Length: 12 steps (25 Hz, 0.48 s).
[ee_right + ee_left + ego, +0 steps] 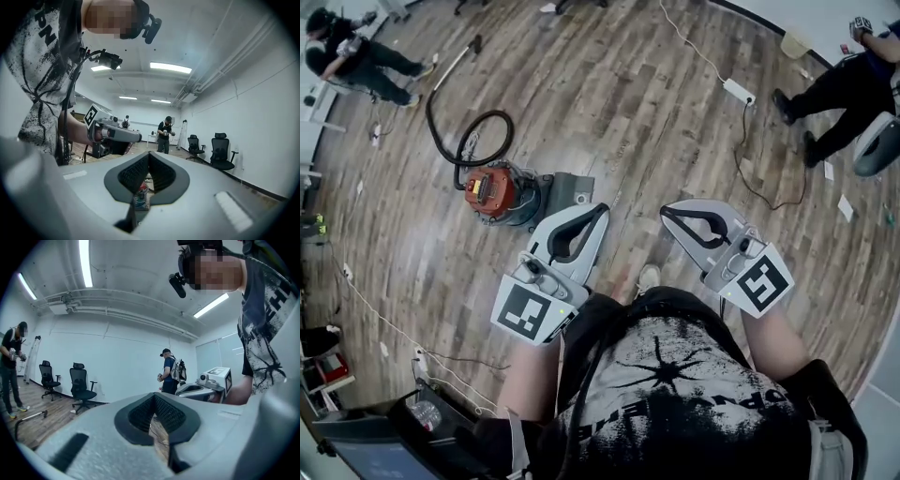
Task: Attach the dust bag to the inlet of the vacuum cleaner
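Grippers, two, hand-held, both pointing level and away from the wearer over a wooden floor [675, 112].

Left gripper [600, 210]: held low at the wearer's left. Its marker cube [527, 311] is nearest the body and its tips angle inward. The jaws are closed tip to tip with nothing between the pads.

Right gripper [667, 212]: mirrors the left, with its tips angled toward the other gripper. The jaws are likewise pressed together and empty. The two sets of tips are near each other but apart.

Vacuum cleaner [499, 194]: on the floor ahead of the left gripper and clear of both. It has a red top and a grey drum, and a black hose [461, 141] loops away behind it. A grey slab [570, 187] lies against its right side. Whether that slab is the dust bag cannot be told, and the inlet is not discernible.

Head view only: a power strip [738, 91] on a white cable, the wearer's shoe [649, 277] and two seated or crouching people at the upper corners, both cut off by the frame.

Left gripper view only: a standing person with a backpack [169, 372] and two office chairs [82, 386] against a white wall. The right gripper [211, 383] shows at the side.

Right gripper view only: the vacuum cleaner as a small red patch [140, 191] seen through the opening below the closed tips. The left gripper [112, 134] shows at the side, with another standing person [165, 135] beyond.

Faces are masked.
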Each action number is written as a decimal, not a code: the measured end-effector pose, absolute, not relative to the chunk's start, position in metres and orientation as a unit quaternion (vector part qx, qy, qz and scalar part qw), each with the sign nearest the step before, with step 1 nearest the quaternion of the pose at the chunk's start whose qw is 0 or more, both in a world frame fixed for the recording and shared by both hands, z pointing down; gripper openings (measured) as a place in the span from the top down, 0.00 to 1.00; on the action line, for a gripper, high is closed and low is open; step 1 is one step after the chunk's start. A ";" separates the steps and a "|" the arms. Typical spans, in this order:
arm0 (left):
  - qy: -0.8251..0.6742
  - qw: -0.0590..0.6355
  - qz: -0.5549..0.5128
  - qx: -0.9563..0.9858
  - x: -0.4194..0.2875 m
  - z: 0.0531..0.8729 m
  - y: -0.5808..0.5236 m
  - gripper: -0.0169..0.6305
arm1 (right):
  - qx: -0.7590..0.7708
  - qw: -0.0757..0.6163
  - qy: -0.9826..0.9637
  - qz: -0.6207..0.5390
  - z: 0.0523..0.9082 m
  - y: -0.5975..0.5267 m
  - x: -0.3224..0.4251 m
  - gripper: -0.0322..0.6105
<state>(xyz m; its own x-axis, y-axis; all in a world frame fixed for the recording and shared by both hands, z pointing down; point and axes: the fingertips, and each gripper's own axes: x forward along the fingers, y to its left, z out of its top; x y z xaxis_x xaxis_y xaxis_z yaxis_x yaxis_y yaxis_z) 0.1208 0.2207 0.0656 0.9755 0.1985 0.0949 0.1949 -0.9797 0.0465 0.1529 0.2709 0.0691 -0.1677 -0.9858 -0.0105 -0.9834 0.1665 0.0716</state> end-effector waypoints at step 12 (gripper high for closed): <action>0.054 0.019 0.054 0.997 0.127 0.077 0.175 0.97 | 0.636 -0.007 -0.772 -0.026 0.080 0.232 0.176 0.94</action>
<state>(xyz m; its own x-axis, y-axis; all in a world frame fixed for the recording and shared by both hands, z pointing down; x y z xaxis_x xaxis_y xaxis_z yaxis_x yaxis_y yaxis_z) 0.1270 0.1752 0.0769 0.9881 0.1106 0.1065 0.1063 -0.9933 0.0447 0.1760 0.2317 0.0803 -0.1918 -0.9805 -0.0432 -0.9812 0.1906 0.0310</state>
